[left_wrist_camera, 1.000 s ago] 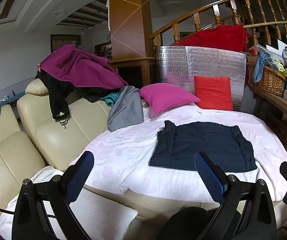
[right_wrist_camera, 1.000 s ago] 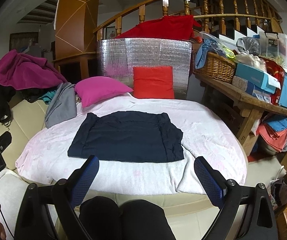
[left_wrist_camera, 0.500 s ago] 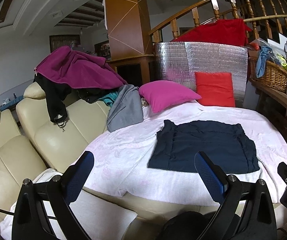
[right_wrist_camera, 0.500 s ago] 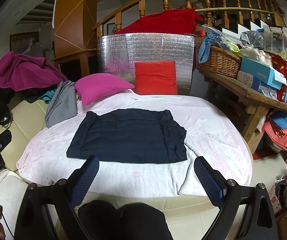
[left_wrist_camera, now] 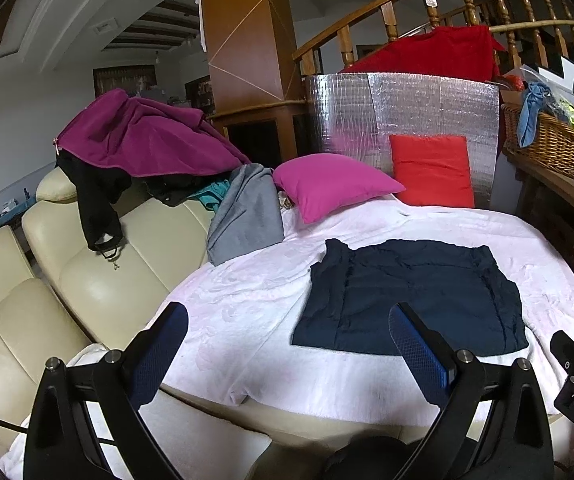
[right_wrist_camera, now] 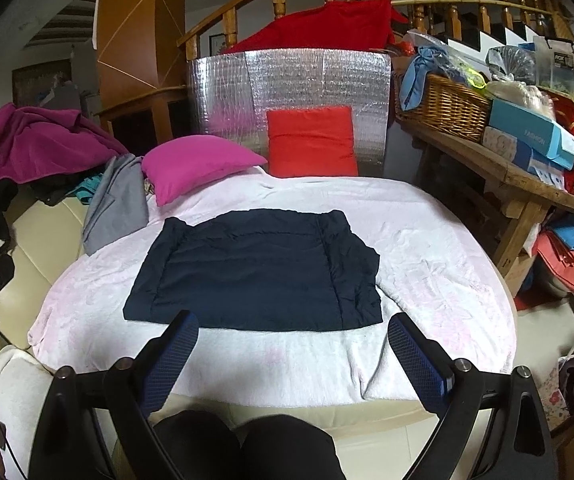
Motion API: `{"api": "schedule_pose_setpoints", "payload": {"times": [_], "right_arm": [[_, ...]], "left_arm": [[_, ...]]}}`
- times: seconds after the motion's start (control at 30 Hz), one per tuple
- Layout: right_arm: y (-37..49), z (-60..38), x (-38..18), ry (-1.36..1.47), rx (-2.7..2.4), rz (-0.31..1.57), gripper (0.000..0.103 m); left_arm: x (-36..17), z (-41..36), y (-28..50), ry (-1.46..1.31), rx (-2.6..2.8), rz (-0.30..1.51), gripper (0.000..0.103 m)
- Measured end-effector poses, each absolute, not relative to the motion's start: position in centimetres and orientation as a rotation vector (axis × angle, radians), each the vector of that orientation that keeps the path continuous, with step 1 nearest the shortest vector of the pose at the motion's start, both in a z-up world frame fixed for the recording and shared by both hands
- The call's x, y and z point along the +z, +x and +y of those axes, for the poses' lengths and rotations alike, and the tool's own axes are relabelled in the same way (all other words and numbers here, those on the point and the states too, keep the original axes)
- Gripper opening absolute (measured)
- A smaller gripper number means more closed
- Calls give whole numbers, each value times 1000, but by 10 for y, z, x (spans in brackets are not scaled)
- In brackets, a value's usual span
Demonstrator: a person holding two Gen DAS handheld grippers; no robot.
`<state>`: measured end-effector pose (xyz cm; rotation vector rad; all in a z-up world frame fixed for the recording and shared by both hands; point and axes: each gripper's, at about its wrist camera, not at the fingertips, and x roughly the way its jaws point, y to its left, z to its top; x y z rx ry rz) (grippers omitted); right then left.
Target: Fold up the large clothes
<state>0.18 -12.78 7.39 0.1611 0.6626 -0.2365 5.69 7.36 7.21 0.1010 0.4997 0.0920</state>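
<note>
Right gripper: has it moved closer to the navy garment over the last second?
Yes. The right gripper moved forward and down: the navy garment now sits nearer its fingertips.

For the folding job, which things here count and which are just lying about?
Job: dark navy garment flat on the pale blanket; left tongs and right tongs, both open.
Lying about: pink cushion, red cushion, grey garment, wicker basket.

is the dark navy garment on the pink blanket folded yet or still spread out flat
Partly folded. The navy garment lies flat as a compact rectangle on the pink blanket, side parts turned in over the body along both edges. No further fold shows.
</note>
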Motion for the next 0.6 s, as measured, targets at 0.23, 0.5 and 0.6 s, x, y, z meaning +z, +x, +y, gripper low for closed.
{"api": "schedule_pose_setpoints", "payload": {"times": [0.23, 0.5, 0.6], "right_arm": [[19, -125, 69, 151, -250, 673, 97], [33, -123, 69, 141, -273, 676, 98], [39, -121, 69, 135, -280, 679, 98]], "left_arm": [[69, 76, 74, 92, 85, 506, 100], [68, 80, 90, 84, 68, 508, 100], [68, 81, 94, 83, 65, 507, 100]]}}
